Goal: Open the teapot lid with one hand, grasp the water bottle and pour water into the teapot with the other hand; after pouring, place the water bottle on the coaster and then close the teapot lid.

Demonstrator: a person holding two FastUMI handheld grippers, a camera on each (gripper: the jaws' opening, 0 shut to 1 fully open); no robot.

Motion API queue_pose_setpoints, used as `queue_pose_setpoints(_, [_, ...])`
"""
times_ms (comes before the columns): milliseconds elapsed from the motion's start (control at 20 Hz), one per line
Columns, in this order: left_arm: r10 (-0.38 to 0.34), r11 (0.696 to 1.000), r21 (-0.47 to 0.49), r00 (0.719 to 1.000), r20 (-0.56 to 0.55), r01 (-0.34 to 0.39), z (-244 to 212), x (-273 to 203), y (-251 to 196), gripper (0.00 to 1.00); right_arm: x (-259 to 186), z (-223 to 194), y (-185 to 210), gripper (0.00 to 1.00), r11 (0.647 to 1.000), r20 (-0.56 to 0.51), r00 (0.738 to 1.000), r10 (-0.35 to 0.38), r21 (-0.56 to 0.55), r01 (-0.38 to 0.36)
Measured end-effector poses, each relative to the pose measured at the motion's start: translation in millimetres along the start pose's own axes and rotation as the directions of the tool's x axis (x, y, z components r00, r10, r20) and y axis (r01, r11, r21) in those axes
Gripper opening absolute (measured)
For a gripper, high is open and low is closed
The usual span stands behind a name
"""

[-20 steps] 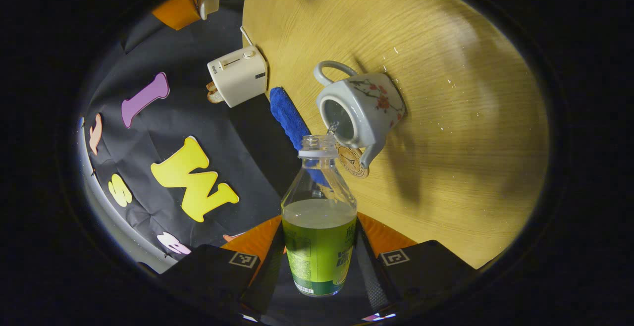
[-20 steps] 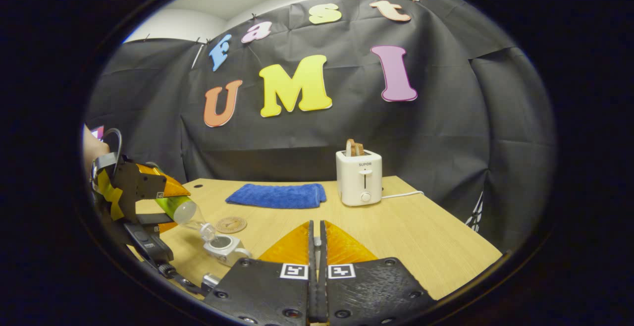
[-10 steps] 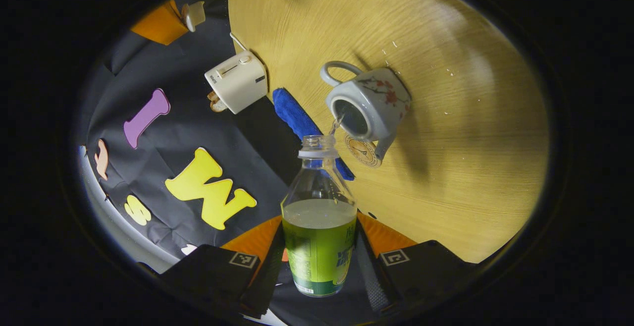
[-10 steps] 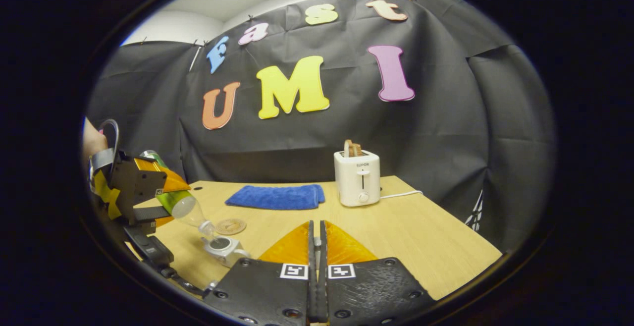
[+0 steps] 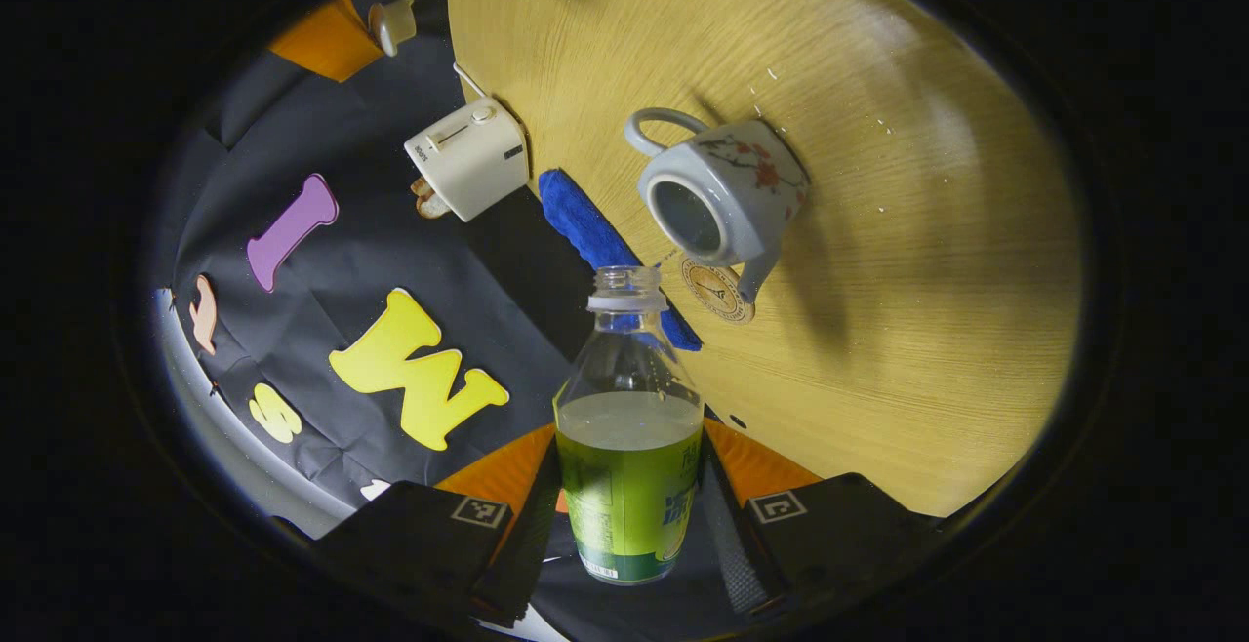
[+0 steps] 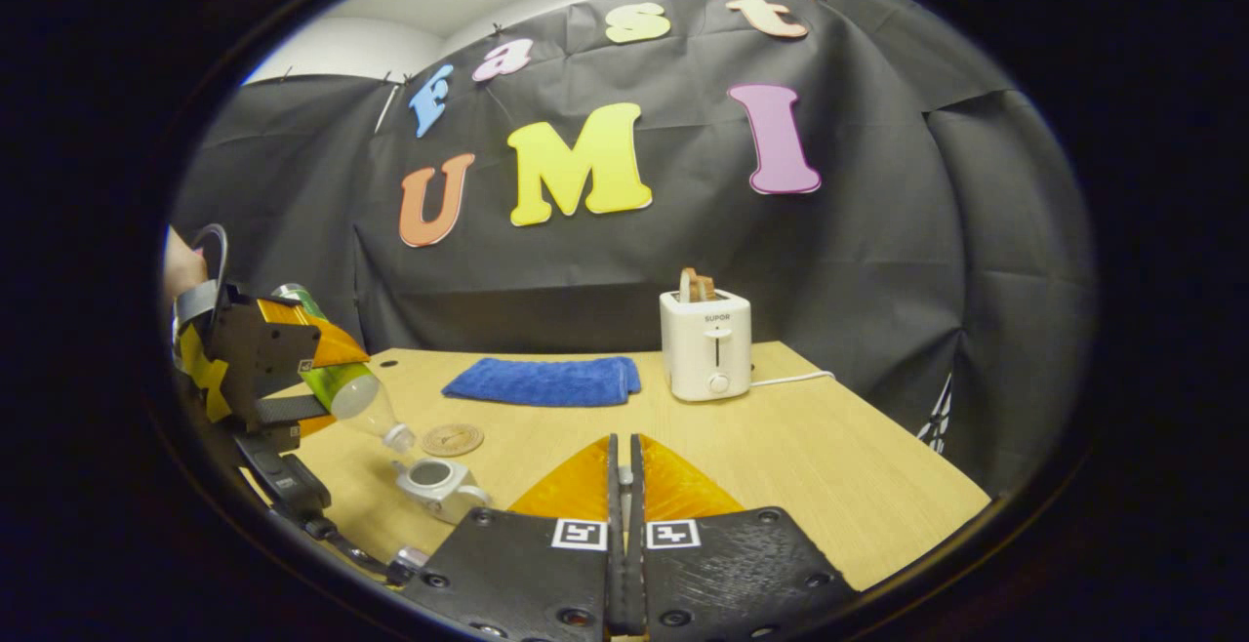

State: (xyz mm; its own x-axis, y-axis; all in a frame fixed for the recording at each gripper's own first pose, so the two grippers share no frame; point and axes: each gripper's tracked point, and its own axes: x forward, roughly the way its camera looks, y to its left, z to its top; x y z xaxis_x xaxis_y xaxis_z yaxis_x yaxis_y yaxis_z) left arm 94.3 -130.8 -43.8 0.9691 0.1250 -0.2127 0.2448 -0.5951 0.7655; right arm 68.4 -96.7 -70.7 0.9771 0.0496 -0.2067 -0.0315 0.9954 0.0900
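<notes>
Two fingers of the left claw pinch the bottle in the left gripper view; its mouth now hangs clear of the open teapot, which stands near the surface's far edge beside the coaster, and the stream seen a moment ago has stopped. Pouring looks finished; the coaster comes next.

In the right gripper view, the right claw is pressed together on the lid, which shows in the left gripper view, while the left claw has lifted the bottle above the teapot.
</notes>
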Motion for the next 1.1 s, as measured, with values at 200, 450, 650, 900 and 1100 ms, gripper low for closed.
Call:
queue_pose_setpoints(200, [-0.006,0.987,-0.160,0.998,0.062,0.016,8,6,-16,0.74,3,-4,1,0.00,1.000,-0.008,1.000,-0.008,-0.010,0.008])
queue_pose_setpoints(450, [0.003,0.807,-0.583,0.986,0.169,0.097,20,21,-40,0.74,2,-4,2,0.00,1.000,-0.009,1.000,-0.016,-0.025,0.015])
queue_pose_setpoints(650, [0.172,0.431,-0.901,0.976,0.135,0.049,-1,29,-1,0.74,1,-1,1,0.00,0.999,0.006,0.999,-0.036,-0.015,0.036])
queue_pose_setpoints(900, [0.356,-0.048,-0.997,0.934,0.042,0.063,-27,49,56,0.74,6,-7,9,0.00,1.000,0.003,1.000,-0.021,0.006,0.021])
queue_pose_setpoints(1100, [0.369,-0.376,-0.925,0.925,-0.091,0.060,-44,65,64,0.75,12,-18,7,0.00,0.999,-0.025,0.999,-0.041,-0.002,0.041])
